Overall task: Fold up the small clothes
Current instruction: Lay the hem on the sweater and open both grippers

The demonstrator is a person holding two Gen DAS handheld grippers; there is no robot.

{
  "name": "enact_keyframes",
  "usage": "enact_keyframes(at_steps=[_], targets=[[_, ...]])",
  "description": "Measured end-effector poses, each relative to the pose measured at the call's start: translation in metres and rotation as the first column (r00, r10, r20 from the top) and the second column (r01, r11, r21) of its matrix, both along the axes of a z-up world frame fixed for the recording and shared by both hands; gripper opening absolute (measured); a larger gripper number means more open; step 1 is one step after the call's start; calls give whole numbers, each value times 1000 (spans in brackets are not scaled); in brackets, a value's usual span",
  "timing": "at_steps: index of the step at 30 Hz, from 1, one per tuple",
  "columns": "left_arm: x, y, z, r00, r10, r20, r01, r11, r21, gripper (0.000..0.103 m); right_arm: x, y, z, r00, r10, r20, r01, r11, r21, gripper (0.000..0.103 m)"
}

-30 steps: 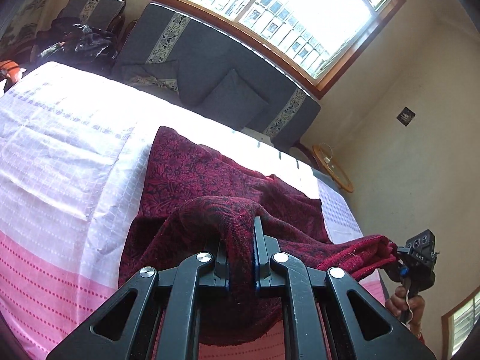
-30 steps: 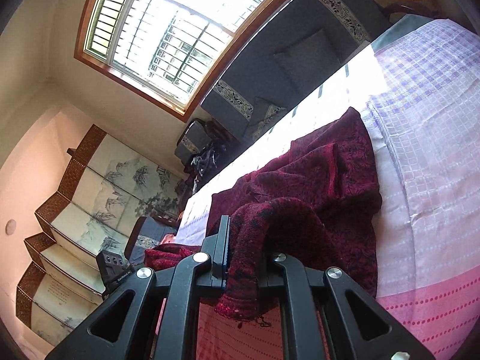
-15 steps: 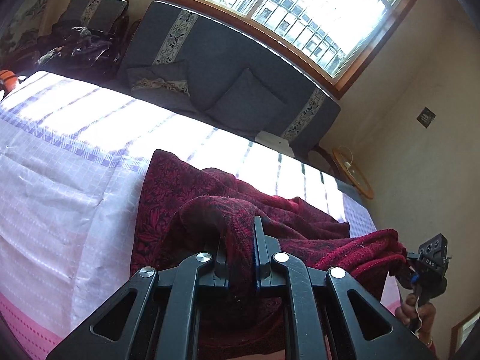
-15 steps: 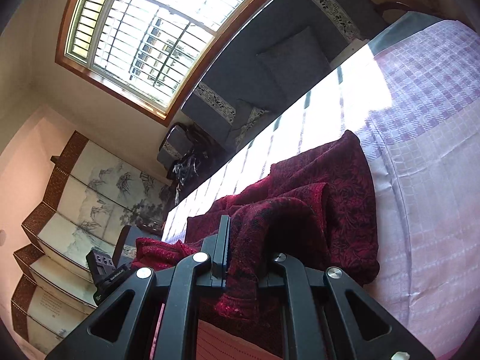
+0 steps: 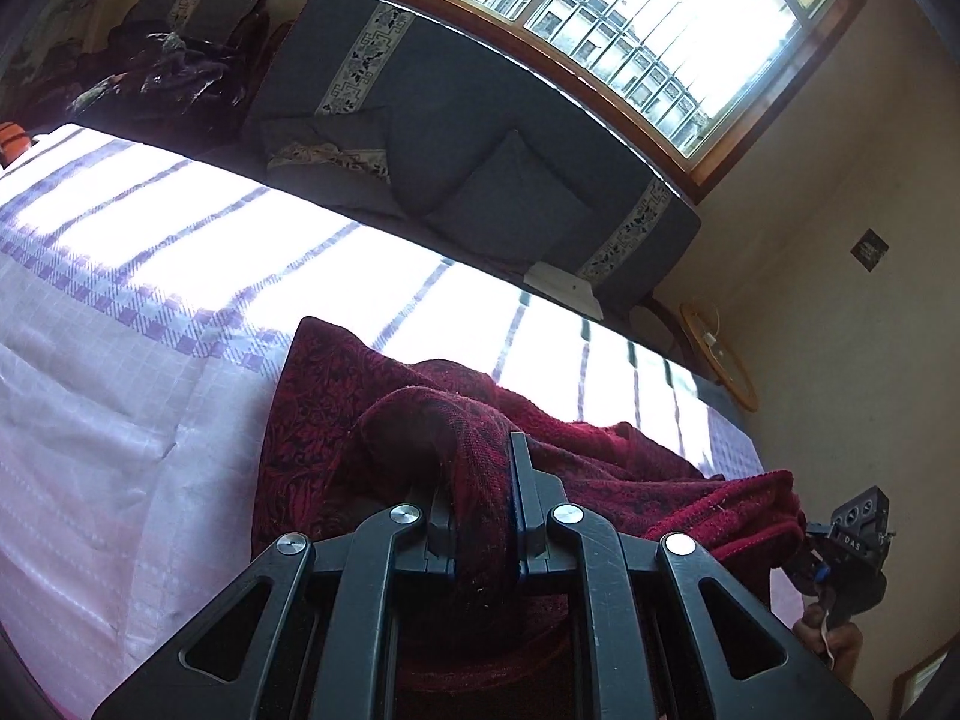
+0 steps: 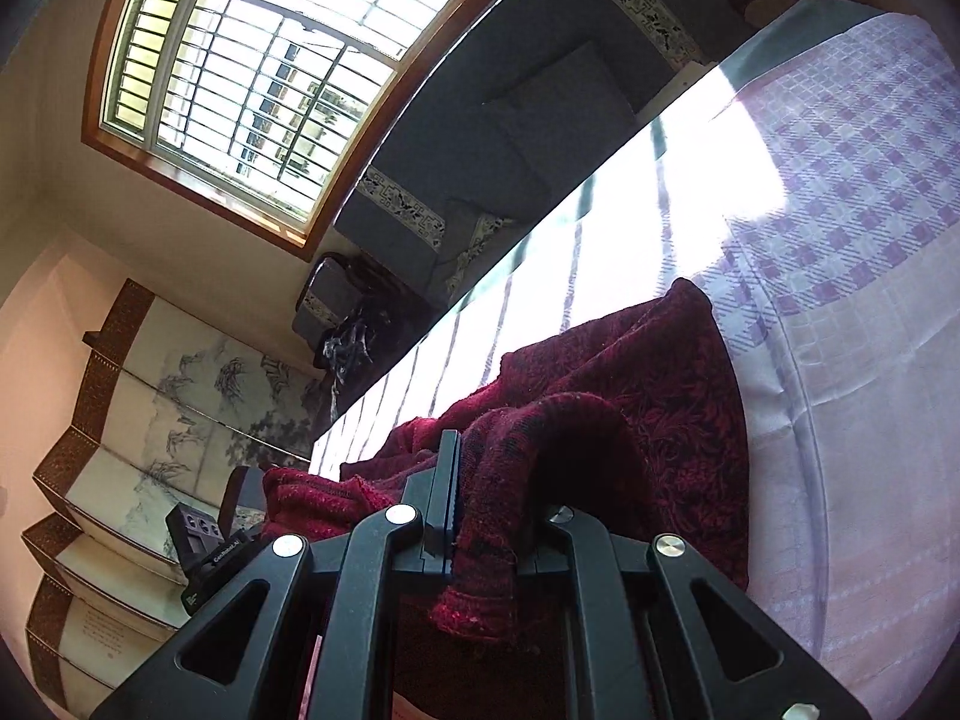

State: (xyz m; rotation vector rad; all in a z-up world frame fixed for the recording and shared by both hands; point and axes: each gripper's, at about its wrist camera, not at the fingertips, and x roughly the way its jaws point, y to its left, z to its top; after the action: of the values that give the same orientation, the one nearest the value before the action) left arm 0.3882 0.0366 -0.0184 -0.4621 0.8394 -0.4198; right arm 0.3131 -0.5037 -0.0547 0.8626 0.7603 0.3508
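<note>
A dark red patterned garment (image 5: 336, 420) lies partly on the pink and purple checked bed cover (image 5: 120, 360). My left gripper (image 5: 480, 480) is shut on one lifted edge of it, cloth bunched between the fingers. My right gripper (image 6: 498, 480) is shut on the other lifted edge of the garment (image 6: 678, 420). The near edge hangs between the two grippers above the bed. In the left wrist view the right gripper (image 5: 840, 546) shows at the far right with cloth in it. In the right wrist view the left gripper (image 6: 210, 546) shows at the lower left.
A grey sofa (image 5: 480, 138) with cushions stands along the bed's far side under a large barred window (image 5: 660, 30). A folding painted screen (image 6: 150, 420) stands at the left. A small round wooden table (image 5: 720, 360) stands by the wall.
Both grippers have carried the held edge of the garment forward over the rest of it, toward the sofa. More of the purple checked far part of the bed shows.
</note>
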Motion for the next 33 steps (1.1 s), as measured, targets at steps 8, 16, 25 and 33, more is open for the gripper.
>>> enact_keyframes(at_steps=[8, 16, 25, 33], targets=[[6, 17, 1, 999, 53, -6, -54, 990, -131, 55, 12, 1, -10, 1000, -5, -22, 5, 1000, 1, 13], [1, 65, 17, 956, 283, 73, -271, 952, -142, 89, 22, 3, -15, 999, -23, -26, 24, 999, 38, 21], [5, 61, -23, 988, 155, -16, -152, 982, 110, 89, -23, -36, -16, 981, -174, 86, 148, 957, 251, 68], [-4, 43, -30, 999, 44, -17, -41, 983, 181, 89, -98, -39, -30, 989, -123, 84, 112, 985, 133, 68]])
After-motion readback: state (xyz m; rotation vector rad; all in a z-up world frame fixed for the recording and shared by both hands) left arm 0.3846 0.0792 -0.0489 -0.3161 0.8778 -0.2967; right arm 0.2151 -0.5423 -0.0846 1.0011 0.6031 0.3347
